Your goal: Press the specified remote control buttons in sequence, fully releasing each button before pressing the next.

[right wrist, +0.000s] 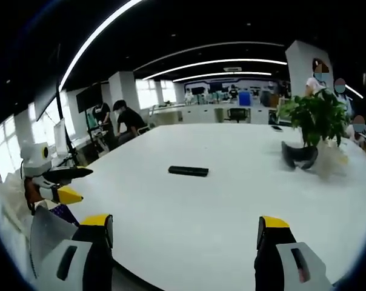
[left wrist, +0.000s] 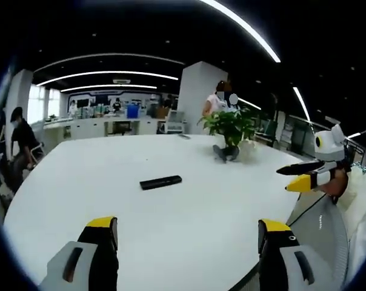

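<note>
A black remote control (left wrist: 160,182) lies flat on the white table (left wrist: 189,224), well ahead of both grippers; in the right gripper view the remote (right wrist: 188,171) sits near the table's middle. My left gripper (left wrist: 189,233) is open above the near table edge, jaws wide apart with nothing between them. My right gripper (right wrist: 184,233) is likewise open and holds nothing. The right gripper (left wrist: 301,177) enters the left gripper view from the right, off the table's side. The left gripper (right wrist: 71,185) enters the right gripper view from the left.
A potted green plant (left wrist: 230,130) stands on the table beyond the remote, to its right; it appears as the plant (right wrist: 313,124) in the right gripper view. People sit and stand around the office behind. A small dark object (left wrist: 183,136) lies at the far table edge.
</note>
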The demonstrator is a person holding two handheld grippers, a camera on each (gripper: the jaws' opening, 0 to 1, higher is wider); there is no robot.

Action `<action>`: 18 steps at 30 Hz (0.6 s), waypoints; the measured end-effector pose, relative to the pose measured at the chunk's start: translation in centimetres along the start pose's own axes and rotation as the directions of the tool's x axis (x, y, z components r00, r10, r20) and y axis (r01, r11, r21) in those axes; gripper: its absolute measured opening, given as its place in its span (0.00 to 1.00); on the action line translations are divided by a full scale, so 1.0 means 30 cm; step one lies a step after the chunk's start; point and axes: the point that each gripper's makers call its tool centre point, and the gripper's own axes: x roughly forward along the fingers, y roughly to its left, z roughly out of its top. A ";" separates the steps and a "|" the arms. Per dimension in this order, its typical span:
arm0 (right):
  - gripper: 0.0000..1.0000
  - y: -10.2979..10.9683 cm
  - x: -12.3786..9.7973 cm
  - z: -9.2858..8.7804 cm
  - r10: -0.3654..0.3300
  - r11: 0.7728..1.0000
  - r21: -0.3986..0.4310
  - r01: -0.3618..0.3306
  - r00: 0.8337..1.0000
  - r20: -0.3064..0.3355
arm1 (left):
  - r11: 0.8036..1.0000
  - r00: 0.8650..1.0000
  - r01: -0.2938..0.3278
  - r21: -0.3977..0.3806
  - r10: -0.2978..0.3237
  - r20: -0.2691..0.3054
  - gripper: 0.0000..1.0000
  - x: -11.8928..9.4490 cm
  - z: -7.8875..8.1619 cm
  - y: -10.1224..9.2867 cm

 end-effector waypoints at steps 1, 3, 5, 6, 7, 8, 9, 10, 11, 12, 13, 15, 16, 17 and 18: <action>0.99 0.000 0.000 0.001 -0.001 1.000 -0.003 0.001 1.000 0.000 | 1.000 1.000 0.000 0.002 0.000 -0.002 1.00 0.001 -0.001 -0.001; 0.99 -0.002 0.001 0.001 -0.003 1.000 -0.005 0.002 1.000 -0.002 | 1.000 1.000 0.002 0.002 -0.002 -0.005 1.00 0.002 -0.003 -0.004; 0.99 -0.003 0.001 0.002 -0.002 1.000 -0.005 0.002 1.000 0.000 | 1.000 1.000 -0.001 0.004 0.001 -0.005 1.00 0.004 -0.004 -0.005; 0.99 -0.004 0.001 0.002 -0.002 1.000 -0.005 0.002 1.000 -0.002 | 1.000 1.000 0.001 0.005 0.000 -0.006 1.00 0.005 -0.006 -0.006; 0.99 -0.005 0.000 0.000 -0.003 1.000 -0.008 0.003 1.000 -0.004 | 1.000 1.000 0.002 0.005 -0.002 -0.008 1.00 0.006 -0.006 -0.009; 0.99 -0.005 0.000 -0.001 -0.004 1.000 -0.011 0.004 1.000 -0.006 | 1.000 1.000 0.001 0.007 -0.001 -0.010 1.00 0.007 -0.007 -0.011; 0.99 -0.005 0.000 -0.002 -0.003 1.000 -0.016 0.003 1.000 -0.007 | 1.000 1.000 0.000 0.009 0.000 -0.010 1.00 0.007 -0.008 -0.009; 0.99 -0.005 0.000 -0.003 -0.002 1.000 -0.016 0.002 1.000 -0.008 | 1.000 1.000 -0.001 0.013 0.002 -0.010 1.00 0.006 -0.007 -0.010; 0.99 -0.004 0.000 -0.005 -0.001 1.000 -0.016 0.001 1.000 -0.011 | 1.000 1.000 -0.001 0.014 0.001 -0.010 1.00 0.006 -0.007 -0.011; 0.99 -0.003 0.001 -0.007 0.000 1.000 -0.016 0.000 1.000 -0.013 | 1.000 1.000 0.001 0.012 -0.001 -0.009 1.00 0.006 -0.006 -0.012; 0.99 -0.003 0.003 -0.010 0.000 1.000 -0.016 -0.001 1.000 -0.016 | 1.000 1.000 0.001 0.011 -0.001 -0.009 1.00 0.006 -0.006 -0.012; 0.99 -0.004 0.007 -0.015 -0.002 1.000 -0.024 0.002 1.000 -0.025 | 1.000 1.000 0.002 0.006 -0.002 -0.011 1.00 0.005 -0.010 -0.011; 0.99 -0.004 0.008 -0.015 -0.002 1.000 -0.025 0.001 1.000 -0.025 | 1.000 1.000 0.000 0.005 0.000 -0.011 1.00 0.005 -0.012 -0.009; 0.99 -0.002 0.010 -0.014 0.001 1.000 -0.027 -0.002 1.000 -0.026 | 1.000 1.000 -0.002 0.004 0.002 -0.013 1.00 0.004 -0.013 -0.006; 0.99 -0.002 0.011 -0.012 0.002 1.000 -0.029 -0.003 1.000 -0.027 | 1.000 1.000 -0.003 0.002 0.003 -0.014 1.00 0.004 -0.014 -0.005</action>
